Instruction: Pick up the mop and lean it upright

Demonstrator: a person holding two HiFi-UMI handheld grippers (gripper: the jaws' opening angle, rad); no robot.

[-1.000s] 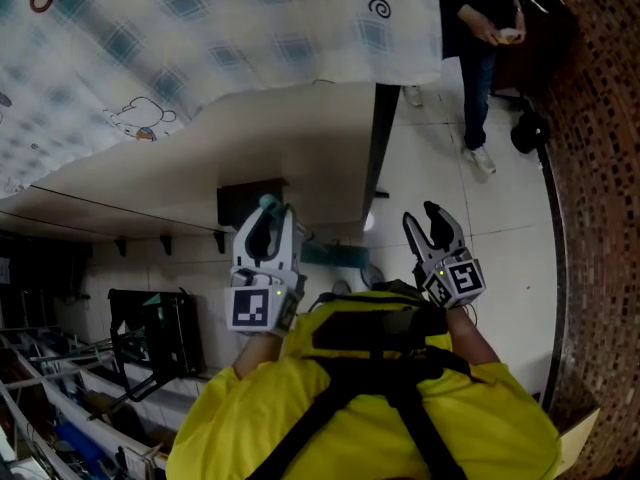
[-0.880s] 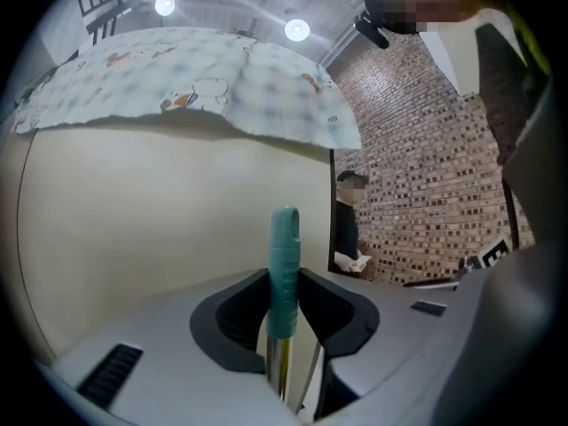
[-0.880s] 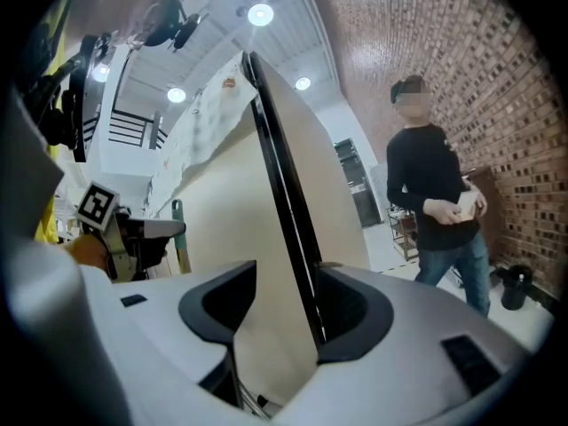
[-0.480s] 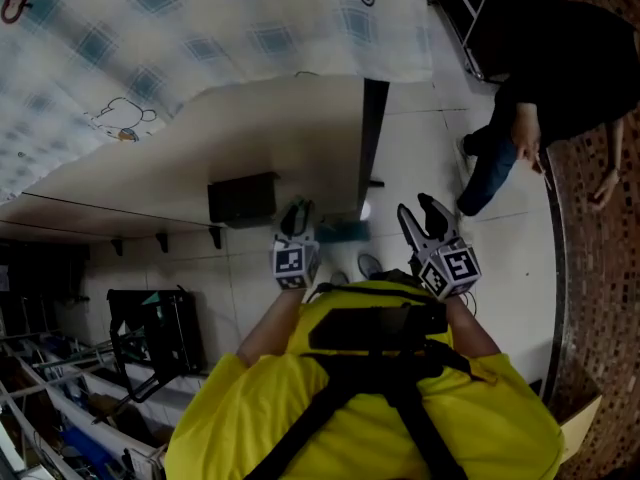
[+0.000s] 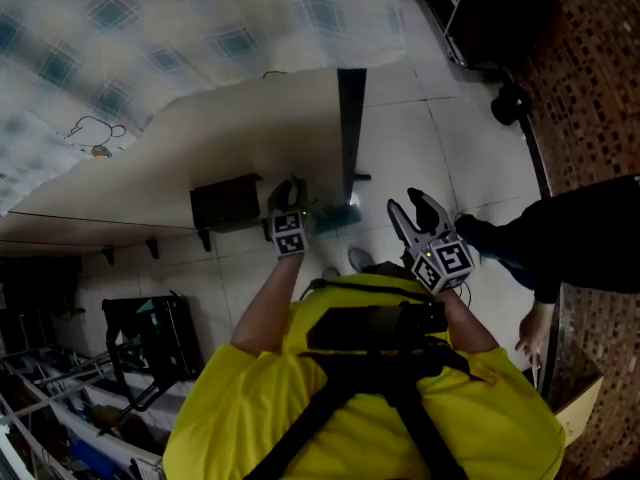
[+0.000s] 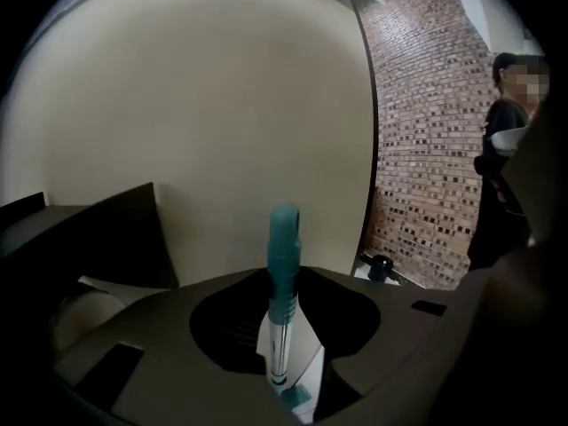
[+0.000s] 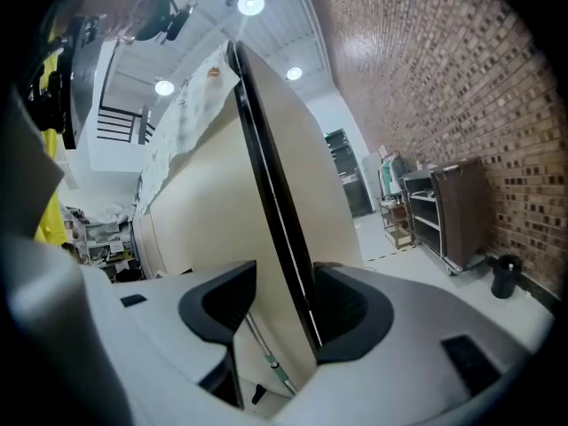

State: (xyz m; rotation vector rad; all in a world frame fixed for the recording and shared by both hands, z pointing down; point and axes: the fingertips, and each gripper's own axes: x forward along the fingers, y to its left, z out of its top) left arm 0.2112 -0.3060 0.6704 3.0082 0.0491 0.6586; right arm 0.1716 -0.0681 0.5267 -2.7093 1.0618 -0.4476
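The mop's handle (image 6: 284, 247) has a teal grip over a silver shaft and stands upright between my left gripper's (image 6: 286, 322) jaws, which are shut on it. In the head view that left gripper (image 5: 291, 193) is stretched forward near the beige panel, with the teal handle (image 5: 335, 217) just to its right. My right gripper (image 5: 410, 208) hangs beside it, open and empty. In the right gripper view the jaws (image 7: 284, 304) frame the panel's black edge, and a stretch of the mop's silver shaft (image 7: 264, 355) shows low between them. The mop head is hidden.
A large beige panel (image 5: 250, 128) with a black edge post (image 5: 350, 128) stands ahead under a checked cloth (image 5: 150, 28). A black box (image 5: 225, 203) sits at its foot. A person in dark clothes (image 5: 570, 238) stands right, by the brick wall (image 5: 590, 88). Racks (image 5: 150, 333) crowd the lower left.
My left gripper has moved forward, away from the head camera, with the mop handle in it. The right gripper stayed about level. The person at the right has come nearer.
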